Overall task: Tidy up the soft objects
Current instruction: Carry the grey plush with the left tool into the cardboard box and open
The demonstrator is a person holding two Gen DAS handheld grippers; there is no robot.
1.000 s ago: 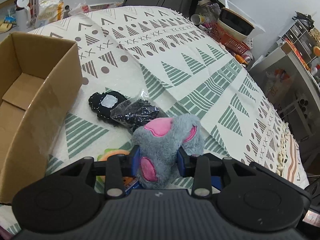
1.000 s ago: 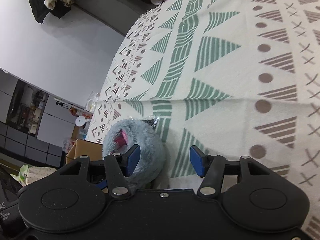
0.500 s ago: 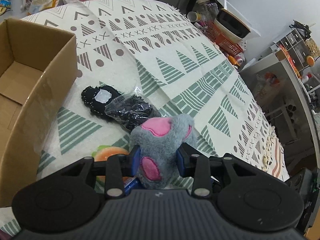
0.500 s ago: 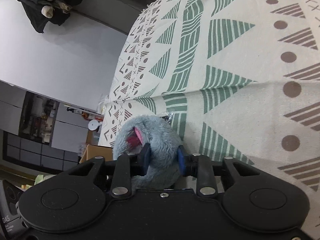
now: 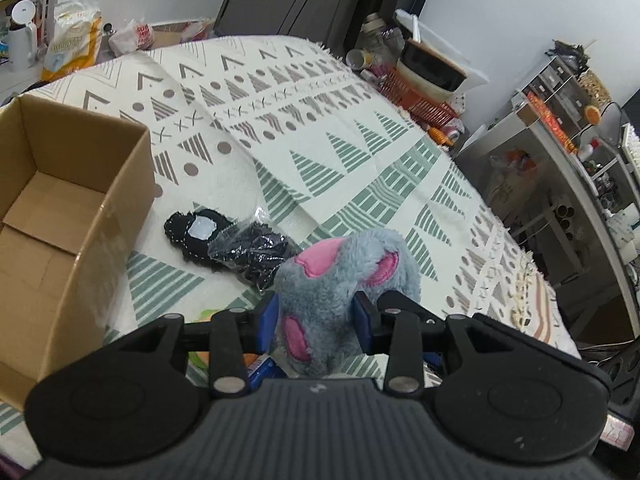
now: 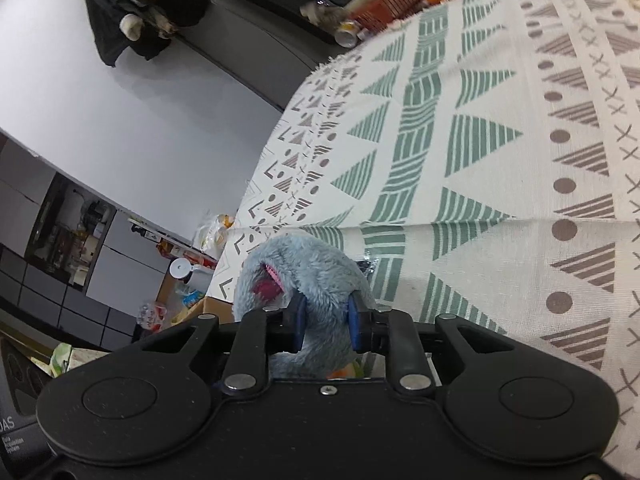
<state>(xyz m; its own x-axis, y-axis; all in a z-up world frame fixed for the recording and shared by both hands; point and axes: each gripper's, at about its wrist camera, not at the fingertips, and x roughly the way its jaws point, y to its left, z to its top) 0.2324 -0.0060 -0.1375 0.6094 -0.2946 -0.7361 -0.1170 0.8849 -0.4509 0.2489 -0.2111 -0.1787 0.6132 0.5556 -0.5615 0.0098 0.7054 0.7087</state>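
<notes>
Grey plush toy (image 5: 340,280): we see it nearest of all, pink patches on its ears and underside, clamped from two sides and raised above the patterned cloth (image 5: 280,128).
Left gripper (image 5: 316,322): we note its blue pads pressed into the toy's lower part, jaws closed on the fur.
Right gripper (image 6: 325,322): we find its blue pads likewise squeezed onto the same toy (image 6: 304,272), jaws drawn together around a fold of fur.
Orange item (image 5: 204,354): we glimpse it on the cloth under the left gripper, mostly hidden; what it is we cannot tell.
Black bagged bundle (image 5: 250,254): we place it just beyond the toy and to its left, wrapped in clear crinkled plastic, lying on the cloth.
Black fuzzy piece (image 5: 192,232): we see it touching the bundle's far-left side, with a white patch on top.
Cardboard box (image 5: 68,216): we locate it at the left, open-topped, flaps folded flat on its floor, standing near the black pieces but apart from them.
Red basket (image 5: 420,100): we mark it off the cloth's far right edge, holding a dark bowl-shaped pot.
White jug (image 5: 20,36): we spot it at the far left, beside food packets.
</notes>
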